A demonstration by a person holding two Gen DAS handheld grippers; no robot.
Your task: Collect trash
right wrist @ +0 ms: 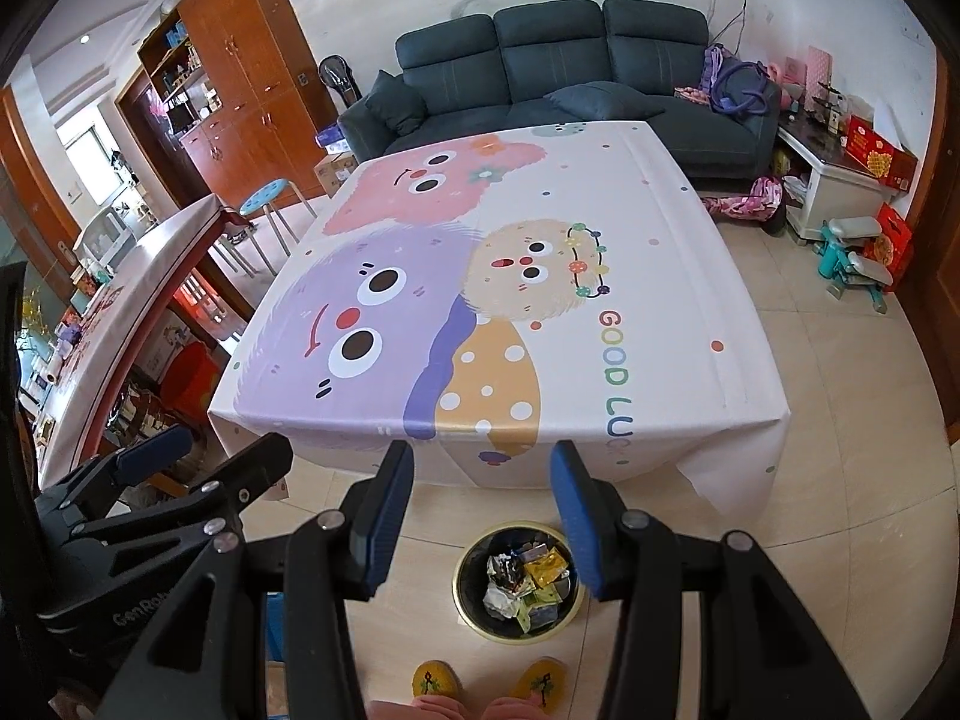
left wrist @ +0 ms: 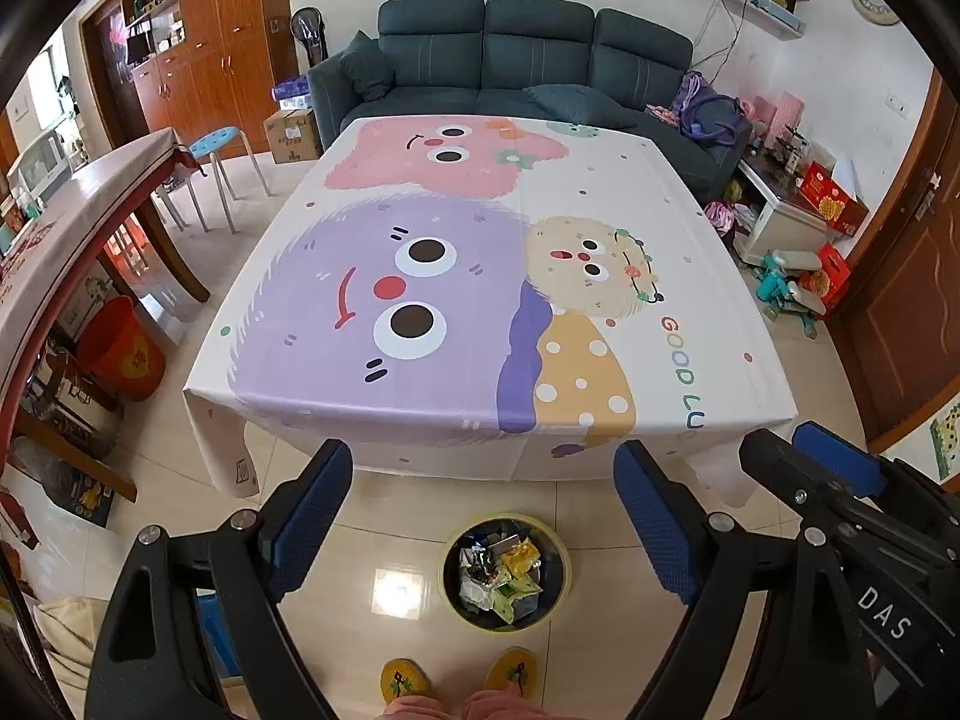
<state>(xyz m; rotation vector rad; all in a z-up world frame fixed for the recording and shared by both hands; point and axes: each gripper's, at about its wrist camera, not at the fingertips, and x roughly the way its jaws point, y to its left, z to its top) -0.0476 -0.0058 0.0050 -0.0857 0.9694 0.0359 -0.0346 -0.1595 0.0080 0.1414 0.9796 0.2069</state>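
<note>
Room: living room with pale tiled floor [left wrist: 630, 648], seen from two claws held above it, both tilted downward.
Trash bin: small round dark bin [left wrist: 505, 576] with a pale yellow rim, standing on the floor just in front of the near edge of the surface, close to the person's feet.
Trash: crumpled wrappers [left wrist: 501, 579] in silver, yellow and green, piled inside the bin and filling most of it.
Left claw: [left wrist: 483, 516] jaws spread wide, blue pads facing each other, nothing between them; the bin shows in the gap far below.
Right claw: [right wrist: 483, 507] jaws partly apart, holding nothing; the bin sits below and between the blue pads. In the left wrist view it shows at the right edge.
Feet: yellow patterned slippers [left wrist: 405, 679] side by side at the bottom of both views, just behind the bin.
Surface: square table under a white cartoon cloth [left wrist: 480, 276] with purple, pink and beige fuzzy faces and the words "GOOD LUCK"; its top carries no objects.
Sofa: dark teal three-seat sofa [left wrist: 534, 54] behind the surface, against the far wall.
Left side: a second long table [left wrist: 78, 210], a blue stool [left wrist: 215, 141], wooden cabinets [left wrist: 222, 42].
Right side: low white cabinet [left wrist: 786, 216] with red boxes.
</note>
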